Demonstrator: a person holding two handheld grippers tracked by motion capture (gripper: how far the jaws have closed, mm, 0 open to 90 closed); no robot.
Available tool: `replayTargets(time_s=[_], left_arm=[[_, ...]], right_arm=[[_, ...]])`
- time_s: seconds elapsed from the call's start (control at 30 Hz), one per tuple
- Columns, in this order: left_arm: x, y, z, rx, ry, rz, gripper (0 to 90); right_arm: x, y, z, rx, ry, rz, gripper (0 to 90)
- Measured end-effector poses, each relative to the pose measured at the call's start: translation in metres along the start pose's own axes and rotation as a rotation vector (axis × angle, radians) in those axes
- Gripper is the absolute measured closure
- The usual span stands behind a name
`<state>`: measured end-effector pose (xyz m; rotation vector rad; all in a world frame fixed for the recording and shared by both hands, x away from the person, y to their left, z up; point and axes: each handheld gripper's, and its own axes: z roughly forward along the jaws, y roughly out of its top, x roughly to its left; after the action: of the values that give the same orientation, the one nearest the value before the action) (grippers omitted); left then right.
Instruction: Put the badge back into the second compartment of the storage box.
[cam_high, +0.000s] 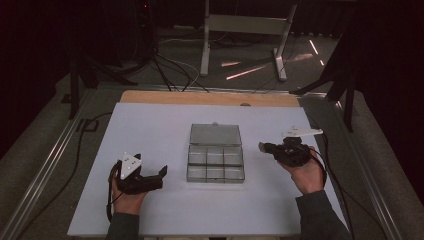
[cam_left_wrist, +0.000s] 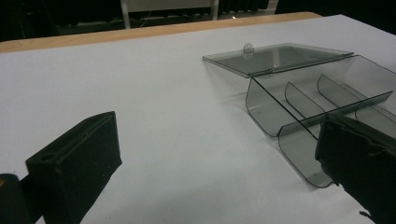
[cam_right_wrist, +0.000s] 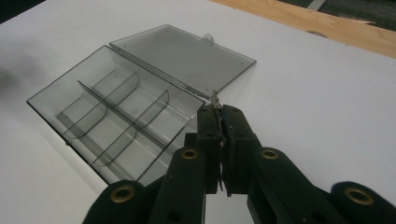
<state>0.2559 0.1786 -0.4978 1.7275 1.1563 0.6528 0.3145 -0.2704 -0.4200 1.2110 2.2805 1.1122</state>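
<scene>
— Smoky clear plastic box (cam_high: 216, 164) mid-table, lid (cam_high: 215, 134) flat open, six compartments bare?
— Yes. Left gripper (cam_left_wrist: 210, 163) spread wide, holding nothing; right gripper (cam_right_wrist: 218, 112) pinched on something tiny, seen up close, unidentifiable.

Organizer box (cam_high: 216, 159): clear smoky plastic, glossy. Table sheet (cam_high: 150, 130): matt white. Far edge (cam_high: 200, 97): wood.
</scene>
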Motion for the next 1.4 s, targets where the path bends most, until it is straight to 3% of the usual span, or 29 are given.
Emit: replayTargets(time_s=[1.4], left_arm=[[0.0, 0.0, 0.0, 0.003, -0.003, 0.002, 0.8]], right_arm=[[0.021, 0.015, 0.035, -0.009, 0.042, 0.011, 87.4]])
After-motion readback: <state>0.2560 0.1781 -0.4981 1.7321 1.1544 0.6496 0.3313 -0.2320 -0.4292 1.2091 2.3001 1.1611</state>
